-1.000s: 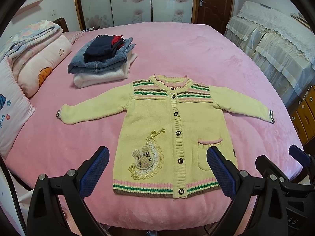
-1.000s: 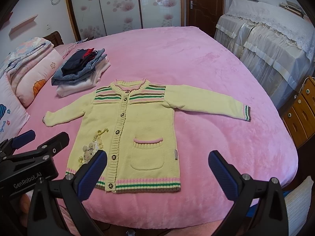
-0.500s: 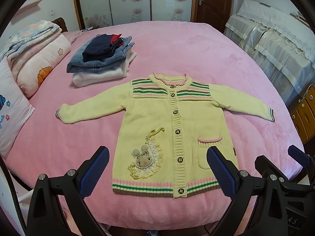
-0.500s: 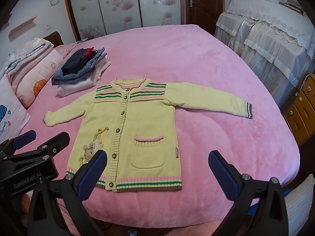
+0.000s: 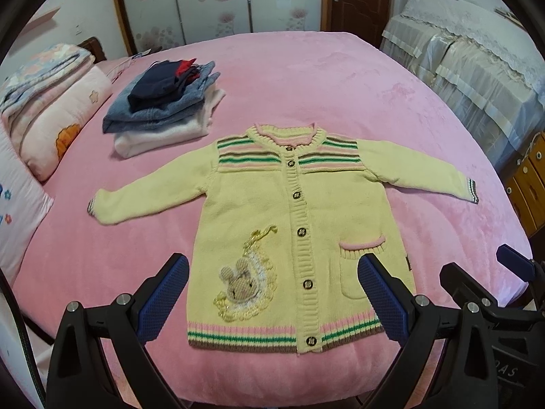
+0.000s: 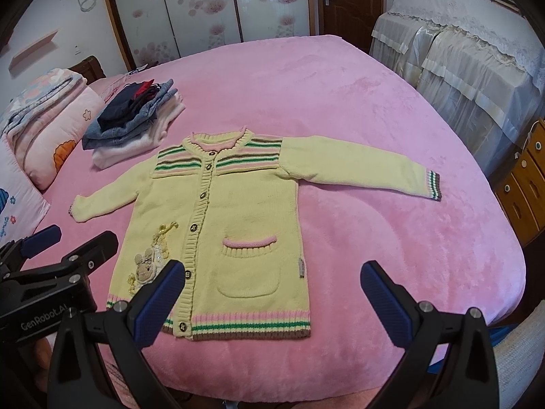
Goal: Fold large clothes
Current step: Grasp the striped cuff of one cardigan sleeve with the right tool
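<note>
Yellow knit cardigan (image 5: 299, 225) lies flat, face up and buttoned, on the pink bed cover (image 5: 306, 78), hem toward the cameras near the bed's front edge, both sleeves spread out to the sides. Stripes of green, pink and brown at chest, hem and cuffs; bunny applique (image 5: 240, 284) on one front panel, pink-trimmed pocket (image 6: 250, 266) on the other, with a small side tag (image 6: 301, 268) beside it, writing too small to read. Left gripper (image 5: 272, 296) hovers above the hem area, fingers spread wide, blue pads apart, holding nothing, not touching the fabric. Right gripper (image 6: 272, 296) is likewise wide open and empty, above the hem and pocket side. In the right wrist view the left gripper's body shows at lower left with "GenRobot.AI" (image 6: 44, 320) printed in white; in the left wrist view the right gripper's body at lower right carries partial letters reading like "DAS" (image 5: 507, 371), rest cut off. Stack of folded clothes (image 5: 163, 105) (dark top, denim, white) sits behind the cardigan's left sleeve, apart from it. Pillow (image 5: 20, 211) at the left edge has partly readable cursive print, not legible. Folded quilts (image 5: 51, 102) near the headboard, floral wardrobe doors (image 5: 218, 3) behind, wooden drawers (image 5: 524, 184) at right.
</note>
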The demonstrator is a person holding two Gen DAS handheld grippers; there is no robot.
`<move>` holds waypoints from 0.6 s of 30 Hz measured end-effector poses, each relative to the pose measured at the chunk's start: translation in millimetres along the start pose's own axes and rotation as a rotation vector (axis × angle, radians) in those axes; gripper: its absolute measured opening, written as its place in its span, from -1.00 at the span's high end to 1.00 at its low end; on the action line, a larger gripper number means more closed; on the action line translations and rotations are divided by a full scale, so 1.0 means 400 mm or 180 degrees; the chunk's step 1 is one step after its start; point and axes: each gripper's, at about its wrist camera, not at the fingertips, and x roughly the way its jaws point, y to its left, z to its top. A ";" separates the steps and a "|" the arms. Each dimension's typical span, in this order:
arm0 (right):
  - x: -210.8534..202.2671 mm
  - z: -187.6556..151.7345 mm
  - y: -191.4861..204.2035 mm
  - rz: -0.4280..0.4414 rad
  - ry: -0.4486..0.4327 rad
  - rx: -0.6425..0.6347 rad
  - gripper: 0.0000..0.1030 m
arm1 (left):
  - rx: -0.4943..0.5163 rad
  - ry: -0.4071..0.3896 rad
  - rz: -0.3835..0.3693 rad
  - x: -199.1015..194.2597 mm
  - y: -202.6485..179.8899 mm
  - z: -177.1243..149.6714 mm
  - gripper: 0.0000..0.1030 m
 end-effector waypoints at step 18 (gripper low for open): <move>0.152 0.131 -0.228 -0.0370 -0.0105 0.0483 -0.99 | 0.0464 -0.0700 -0.0090 0.125 -0.174 0.241 -0.91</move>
